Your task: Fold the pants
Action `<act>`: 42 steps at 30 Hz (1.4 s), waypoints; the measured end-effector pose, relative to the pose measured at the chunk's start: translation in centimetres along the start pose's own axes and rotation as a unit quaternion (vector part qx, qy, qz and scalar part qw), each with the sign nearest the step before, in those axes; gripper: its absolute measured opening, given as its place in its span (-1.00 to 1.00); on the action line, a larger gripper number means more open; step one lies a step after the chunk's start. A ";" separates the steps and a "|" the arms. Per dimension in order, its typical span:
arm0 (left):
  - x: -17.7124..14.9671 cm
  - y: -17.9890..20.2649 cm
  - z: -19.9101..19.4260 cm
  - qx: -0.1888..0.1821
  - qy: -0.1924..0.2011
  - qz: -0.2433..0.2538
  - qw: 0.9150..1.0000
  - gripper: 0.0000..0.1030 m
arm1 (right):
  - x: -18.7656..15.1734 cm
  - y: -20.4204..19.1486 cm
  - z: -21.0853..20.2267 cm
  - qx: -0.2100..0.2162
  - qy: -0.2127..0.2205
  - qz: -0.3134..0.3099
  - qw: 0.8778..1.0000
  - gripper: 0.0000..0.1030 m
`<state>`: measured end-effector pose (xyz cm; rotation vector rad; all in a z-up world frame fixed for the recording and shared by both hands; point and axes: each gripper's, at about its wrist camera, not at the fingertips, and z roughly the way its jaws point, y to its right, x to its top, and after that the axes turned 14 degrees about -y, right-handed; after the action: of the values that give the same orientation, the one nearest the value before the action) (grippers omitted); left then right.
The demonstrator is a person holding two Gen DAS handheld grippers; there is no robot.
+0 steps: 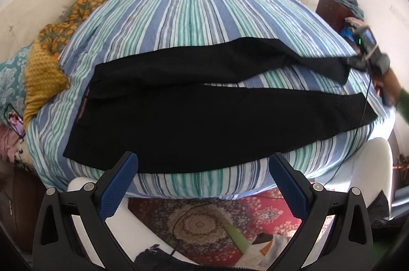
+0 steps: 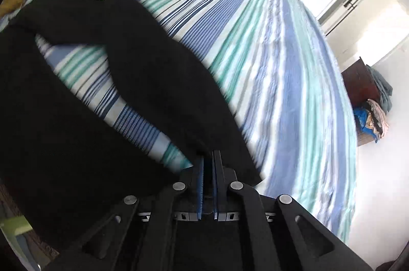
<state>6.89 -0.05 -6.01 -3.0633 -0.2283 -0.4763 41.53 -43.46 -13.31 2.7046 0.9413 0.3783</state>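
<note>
Black pants (image 1: 194, 112) lay spread on the striped bed (image 1: 194, 15), waistband toward the pillows (image 1: 43, 77). The right gripper (image 2: 209, 156) was clenched at the far leg's hem, apparently pinching fabric; the left gripper (image 1: 203, 161) hung released beside the near hip. Best practice: carry the hem across, edges aligned, cloth taut.

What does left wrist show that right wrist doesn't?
Left wrist only: the black pants' waistband, mustard yellow textured pillow, red patterned rug, and the left claw open over the bed edge.

Right wrist only: the right claw shut at the cuff of the far leg.

Both: black fabric pants spread on the blue-and-teal striped bedsheet, legs apart.
</note>
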 end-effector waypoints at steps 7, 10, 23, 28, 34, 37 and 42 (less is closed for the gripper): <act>2.4 2.9 0.8 0.011 0.015 0.041 0.999 0.98 | 9.5 21.6 -1.4 -0.070 0.017 0.233 0.970 0.45; 2.9 3.1 2.1 0.005 -0.004 0.044 0.999 0.98 | 7.5 24.2 0.9 0.013 0.029 0.292 0.956 0.44; 4.0 2.9 5.0 0.001 -0.055 0.024 0.998 0.98 | -0.1 18.4 17.8 0.400 0.062 0.528 0.746 0.08; 3.9 2.2 5.2 0.000 -0.052 0.015 0.999 0.98 | -1.0 20.1 15.1 0.395 0.093 0.512 0.757 -0.82; 3.9 2.1 6.4 -0.016 -0.061 0.019 0.998 0.98 | -6.1 18.6 12.4 0.314 0.029 0.466 0.827 -0.67; 3.7 2.3 5.8 -0.006 -0.050 0.023 0.998 0.98 | -5.7 18.6 12.7 0.277 0.001 0.443 0.853 -0.07; 3.9 2.1 6.4 -0.007 -0.060 0.016 0.998 0.98 | -1.4 22.5 11.2 0.214 0.035 0.394 0.893 -0.05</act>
<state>12.80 -1.27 -10.93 -3.1069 -0.1786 -0.2940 56.80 -63.11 -16.80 3.4065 -0.1567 0.4498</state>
